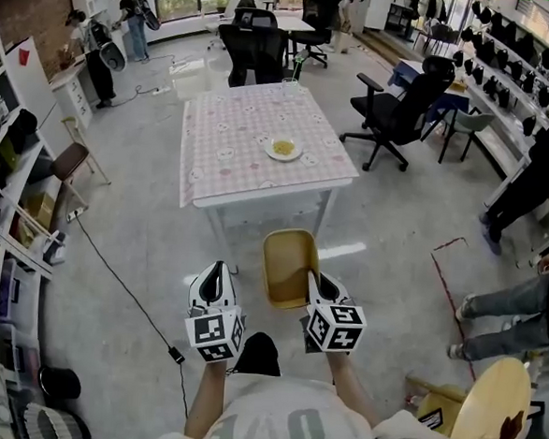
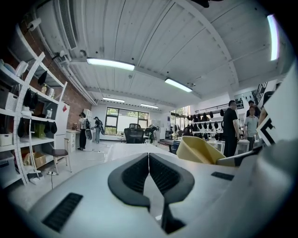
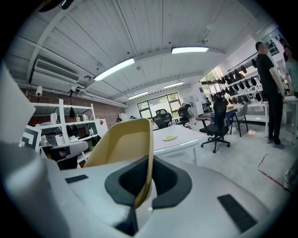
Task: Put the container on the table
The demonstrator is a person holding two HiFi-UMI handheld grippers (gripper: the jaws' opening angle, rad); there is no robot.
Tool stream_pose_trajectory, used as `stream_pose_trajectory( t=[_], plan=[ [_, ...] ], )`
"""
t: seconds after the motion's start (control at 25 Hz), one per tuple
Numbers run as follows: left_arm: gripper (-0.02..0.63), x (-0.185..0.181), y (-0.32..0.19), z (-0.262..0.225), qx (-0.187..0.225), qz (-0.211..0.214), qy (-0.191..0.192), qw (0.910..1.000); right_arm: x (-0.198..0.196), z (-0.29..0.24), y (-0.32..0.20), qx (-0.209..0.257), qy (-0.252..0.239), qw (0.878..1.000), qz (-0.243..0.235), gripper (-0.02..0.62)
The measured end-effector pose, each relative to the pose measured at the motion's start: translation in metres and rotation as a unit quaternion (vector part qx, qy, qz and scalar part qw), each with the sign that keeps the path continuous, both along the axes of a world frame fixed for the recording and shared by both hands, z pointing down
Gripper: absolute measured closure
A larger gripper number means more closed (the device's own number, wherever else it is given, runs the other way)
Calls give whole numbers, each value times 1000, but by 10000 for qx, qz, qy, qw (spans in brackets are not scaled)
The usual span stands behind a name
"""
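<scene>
The right claw (image 3: 148, 160) is clamped on the right-hand rim of the yellow container (image 3: 118, 146), with one jaw inside the wall and one outside. The tub hangs off to the claw's left with its open side up. The left claw (image 2: 148, 157) has its jaws pressed together on nothing and sits near the container's left side, not touching it. In the head view the container (image 1: 288, 266) is in the air over the bare floor (image 1: 132, 251), between the two claws and well short of the desk (image 1: 250, 170). The desk stands farther off, covered in a pink checked cloth, with a small plate (image 1: 284, 149) of something yellowish near its middle. I'd call this the carrying step: the container is picked up but not yet delivered. The next move, as I read it, is to bring the container to the desk's near edge and lift it over. It should then go down flat on open cloth short of the plate before the right claw lets go. A hold on one side of the rim could let it tip, so a level lowering matters.
</scene>
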State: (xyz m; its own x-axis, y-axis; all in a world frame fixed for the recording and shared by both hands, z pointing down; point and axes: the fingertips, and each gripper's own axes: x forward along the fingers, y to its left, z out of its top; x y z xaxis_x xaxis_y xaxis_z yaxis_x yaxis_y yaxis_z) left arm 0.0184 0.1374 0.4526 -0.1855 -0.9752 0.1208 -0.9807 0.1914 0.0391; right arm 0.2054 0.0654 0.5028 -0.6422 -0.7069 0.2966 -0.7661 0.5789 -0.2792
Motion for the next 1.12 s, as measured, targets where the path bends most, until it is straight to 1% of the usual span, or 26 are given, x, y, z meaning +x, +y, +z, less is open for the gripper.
stream_pose_trajectory(
  t=[0.16,0.36,0.56,0.76,0.92,1.12],
  plan=[
    [577,-13,-23,8,-42,22,76,10000,-19,4,-19,-8,-6,10000,-81,560],
    [577,-42,-83,13,70,99,82,9999,-47,14,-68,27,64,9999,-85,560],
    [577,-85,-147,0,172,210,126,9996,-84,-2,-129,111,7,9999,82,560],
    [577,-137,-216,-14,216,327,120,9992,-137,-18,-195,171,4,9998,124,560],
    [577,-182,-272,-20,291,336,124,9989,-182,-24,-251,223,-13,9996,143,560],
    [577,-234,-319,-19,309,296,170,9989,-233,-24,-306,128,-57,9998,141,560]
  ],
)
